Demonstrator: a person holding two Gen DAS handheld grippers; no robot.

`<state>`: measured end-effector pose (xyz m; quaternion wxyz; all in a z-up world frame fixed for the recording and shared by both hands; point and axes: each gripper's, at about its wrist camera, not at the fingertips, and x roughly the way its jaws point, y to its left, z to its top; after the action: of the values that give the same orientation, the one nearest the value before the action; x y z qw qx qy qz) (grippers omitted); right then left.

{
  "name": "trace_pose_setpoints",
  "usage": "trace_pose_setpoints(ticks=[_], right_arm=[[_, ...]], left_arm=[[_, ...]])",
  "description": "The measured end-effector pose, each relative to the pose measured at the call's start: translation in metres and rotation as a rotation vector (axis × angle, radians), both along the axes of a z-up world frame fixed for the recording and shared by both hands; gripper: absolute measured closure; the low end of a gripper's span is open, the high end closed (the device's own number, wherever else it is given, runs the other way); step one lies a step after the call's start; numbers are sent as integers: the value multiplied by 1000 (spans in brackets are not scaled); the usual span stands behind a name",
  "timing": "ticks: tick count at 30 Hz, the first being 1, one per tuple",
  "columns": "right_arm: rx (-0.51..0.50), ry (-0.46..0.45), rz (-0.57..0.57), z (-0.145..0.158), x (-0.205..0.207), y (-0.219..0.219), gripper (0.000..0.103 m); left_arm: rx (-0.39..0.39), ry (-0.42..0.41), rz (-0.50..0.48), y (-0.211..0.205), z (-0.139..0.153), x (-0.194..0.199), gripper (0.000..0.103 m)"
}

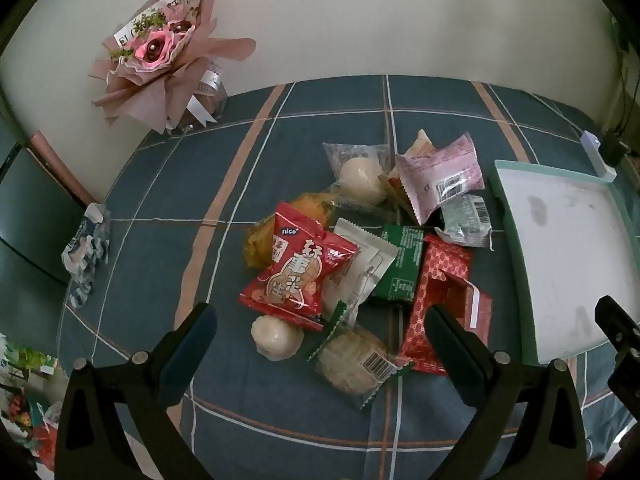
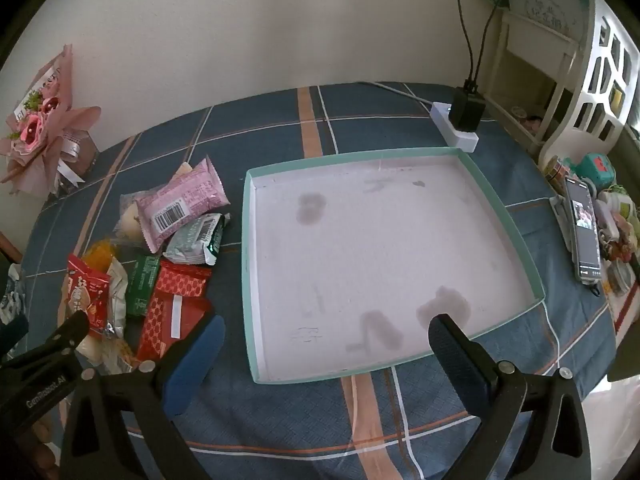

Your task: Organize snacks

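A pile of snack packets lies on the plaid cloth: a red peanut bag (image 1: 294, 270), a pink packet (image 1: 438, 176), a red patterned packet (image 1: 444, 300), a green packet (image 1: 398, 266), a clear-wrapped cracker (image 1: 356, 360) and a white round cake (image 1: 276, 338). The pile also shows in the right wrist view, with the pink packet (image 2: 182, 200) and the red patterned packet (image 2: 172, 308). A shallow green-rimmed tray (image 2: 248, 280) with a white floor lies to the right of the pile, with nothing in it. My left gripper (image 1: 320, 330) is open above the near end of the pile. My right gripper (image 2: 326, 334) is open over the tray's near edge.
A pink paper bouquet (image 1: 160, 52) stands at the back left against the wall. A crumpled wrapper (image 1: 86, 254) lies at the left. A white power strip with a black charger (image 2: 460, 124) sits behind the tray. A phone (image 2: 584, 228) and small clutter lie at the right edge.
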<state>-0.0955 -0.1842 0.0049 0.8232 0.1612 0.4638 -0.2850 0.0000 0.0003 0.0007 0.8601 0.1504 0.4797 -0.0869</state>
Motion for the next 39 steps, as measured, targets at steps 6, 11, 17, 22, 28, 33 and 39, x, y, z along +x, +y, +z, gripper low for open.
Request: trace_pose_setpoints(ticks=[6, 11, 17, 22, 28, 33, 39], right_arm=[[1, -5, -1, 1, 0, 0, 0], [-1, -4, -3, 0, -1, 3, 0], [3, -4, 1, 1, 0, 0, 0], [4, -5, 2, 0, 0, 0, 0], [9, -6, 4, 0, 1, 2, 0], [15, -7, 3, -1, 1, 2, 0], [15, -6, 3, -1, 2, 2, 0]], left_arm=[[17, -4, 4, -1, 1, 0, 0], [15, 1, 9, -1, 3, 2, 0], [17, -2, 13, 1, 3, 0, 0], [23, -4, 15, 1, 2, 0, 0], [23, -4, 12, 2, 2, 0, 0], [25, -3, 17, 5, 3, 1, 0], [28, -3, 19, 5, 2, 2, 0]])
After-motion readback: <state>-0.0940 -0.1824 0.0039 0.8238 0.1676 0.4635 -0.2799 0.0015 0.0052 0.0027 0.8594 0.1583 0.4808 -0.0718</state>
